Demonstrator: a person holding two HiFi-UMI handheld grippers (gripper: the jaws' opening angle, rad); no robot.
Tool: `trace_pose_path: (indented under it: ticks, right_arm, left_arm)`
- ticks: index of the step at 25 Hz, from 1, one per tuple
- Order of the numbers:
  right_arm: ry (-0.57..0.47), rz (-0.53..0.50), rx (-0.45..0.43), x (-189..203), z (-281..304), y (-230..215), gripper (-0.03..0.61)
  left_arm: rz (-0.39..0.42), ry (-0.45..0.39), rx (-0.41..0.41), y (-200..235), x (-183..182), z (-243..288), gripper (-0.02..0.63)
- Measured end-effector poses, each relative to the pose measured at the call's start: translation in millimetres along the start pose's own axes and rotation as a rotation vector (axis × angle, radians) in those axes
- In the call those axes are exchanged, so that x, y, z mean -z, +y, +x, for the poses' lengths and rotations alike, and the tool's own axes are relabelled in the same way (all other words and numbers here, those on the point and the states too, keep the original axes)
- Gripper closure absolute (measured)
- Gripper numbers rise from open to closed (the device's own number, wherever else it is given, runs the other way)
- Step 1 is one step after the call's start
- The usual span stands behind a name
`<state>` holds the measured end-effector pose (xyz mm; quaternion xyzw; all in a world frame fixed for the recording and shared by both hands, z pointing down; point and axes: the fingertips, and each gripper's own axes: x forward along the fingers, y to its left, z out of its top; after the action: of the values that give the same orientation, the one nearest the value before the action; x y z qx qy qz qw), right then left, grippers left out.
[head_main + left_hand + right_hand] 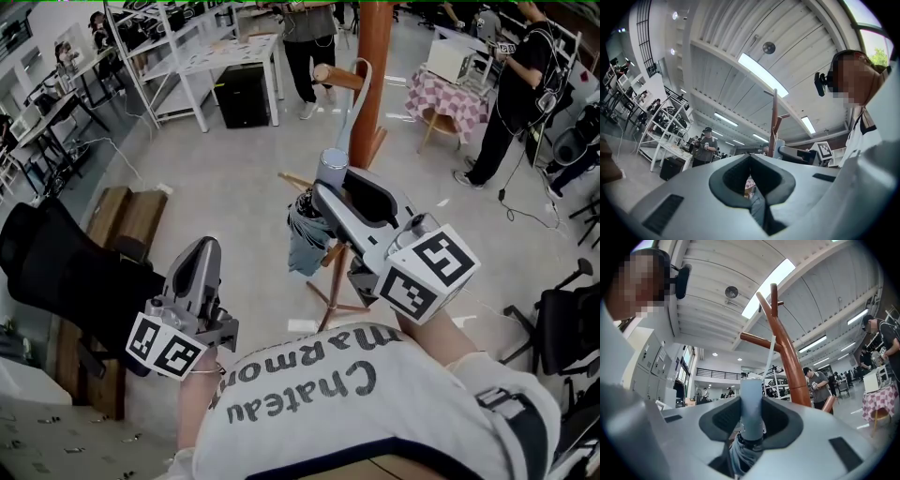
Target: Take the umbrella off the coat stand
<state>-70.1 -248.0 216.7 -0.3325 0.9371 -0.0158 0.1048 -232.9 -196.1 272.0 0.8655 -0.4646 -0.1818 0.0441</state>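
Now, R gripper (336, 186) clamped on umbrella (305, 234) handle, just beside coat stand (373, 56); L gripper (202, 251) low, jaws together, nothing between them.

The pale grey floor (234, 197) is glossy. A reddish-brown wooden coat stand (374, 56) rises from it on splayed legs, and a folded umbrella (305, 234) hangs beside its post, a pale strap running up towards a side peg. Further back stand a white bench (234, 52) with a black cabinet (243, 94) under it and a small table (448, 94) in checked cloth. A low wooden platform (122, 220) lies at the left.
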Motion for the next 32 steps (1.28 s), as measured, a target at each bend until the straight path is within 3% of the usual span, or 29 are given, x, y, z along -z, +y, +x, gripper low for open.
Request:
trace_pose_path:
  ticks: [11,32]
  right_arm:
    - [-0.044,-0.001,-0.068,-16,-5,20,0.431]
    - [-0.055,0.005,-0.119,-22,-3,39,0.431]
  left_arm:
    - [0.006,-0.013,-0.004,-5,-6,-7,0.589]
    - [0.019,-0.025,-0.025,-7,-14,-23,0.589]
